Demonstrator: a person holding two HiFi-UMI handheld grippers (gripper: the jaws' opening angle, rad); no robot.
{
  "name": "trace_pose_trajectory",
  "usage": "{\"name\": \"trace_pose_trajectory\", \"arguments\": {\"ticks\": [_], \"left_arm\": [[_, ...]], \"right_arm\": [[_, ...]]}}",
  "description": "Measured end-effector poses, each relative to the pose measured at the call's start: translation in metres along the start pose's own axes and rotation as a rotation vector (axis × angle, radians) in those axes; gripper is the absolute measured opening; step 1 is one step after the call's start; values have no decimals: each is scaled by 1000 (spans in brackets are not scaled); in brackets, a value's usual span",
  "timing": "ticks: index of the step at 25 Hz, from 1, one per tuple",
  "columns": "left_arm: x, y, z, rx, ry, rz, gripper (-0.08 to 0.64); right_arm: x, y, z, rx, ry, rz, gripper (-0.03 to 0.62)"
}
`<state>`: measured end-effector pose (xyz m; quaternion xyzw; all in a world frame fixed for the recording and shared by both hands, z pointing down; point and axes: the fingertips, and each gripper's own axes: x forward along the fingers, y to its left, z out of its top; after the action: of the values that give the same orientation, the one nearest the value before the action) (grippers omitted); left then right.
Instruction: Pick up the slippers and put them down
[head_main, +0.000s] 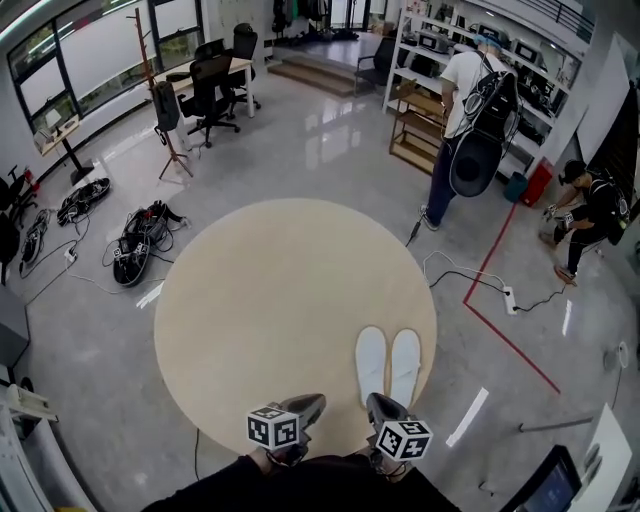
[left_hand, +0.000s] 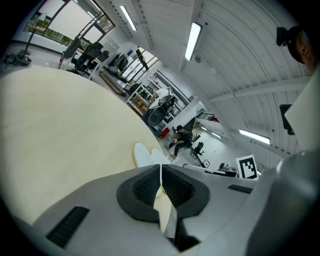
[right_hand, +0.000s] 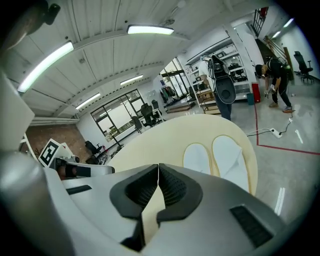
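Head view: pair of flat white slippers (head_main: 388, 366), side by side, soles down, near the right front edge of the round beige tabletop (head_main: 270, 290). The left gripper (head_main: 312, 403) and right gripper (head_main: 379, 403) are just short of them.
Left gripper view: jaws pressed together, nothing between; slippers ahead.
Right gripper view: jaws likewise closed and empty; slippers ahead, to the right.

The round surface (head_main: 250, 300) lies open from 7 o'clock round through 12 to 3. The only obstacle on it is the pair of white slippers (head_main: 371, 362), lying flat side by side near its 5 o'clock edge, just ahead of the right tongs (head_main: 380, 403). The left tongs (head_main: 310, 402), at 6 o'clock, face bare top.
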<state>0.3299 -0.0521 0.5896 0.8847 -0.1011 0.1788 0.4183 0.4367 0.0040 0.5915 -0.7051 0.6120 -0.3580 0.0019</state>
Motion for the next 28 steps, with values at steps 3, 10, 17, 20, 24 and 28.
{"name": "trace_pose_trajectory", "arguments": {"ticks": [3, 10, 17, 20, 24, 28], "left_arm": [[-13, 8, -1, -3, 1, 7, 26], [-36, 21, 5, 7, 10, 0, 26], [-51, 25, 5, 45, 15, -43, 26], [-58, 26, 4, 44, 19, -54, 26], [-68, 37, 0, 46, 24, -57, 26], [-79, 47, -4, 39, 28, -45, 26]], "right_arm": [[-1, 12, -3, 10, -22, -2, 17], [-3, 37, -2, -4, -62, -29, 17], [-9, 55, -9, -21, -102, -63, 17], [-11, 64, -13, -19, -107, -71, 17], [-7, 73, -24, -9, -105, -76, 17], [-3, 83, -33, -10, -96, -77, 17]]}}
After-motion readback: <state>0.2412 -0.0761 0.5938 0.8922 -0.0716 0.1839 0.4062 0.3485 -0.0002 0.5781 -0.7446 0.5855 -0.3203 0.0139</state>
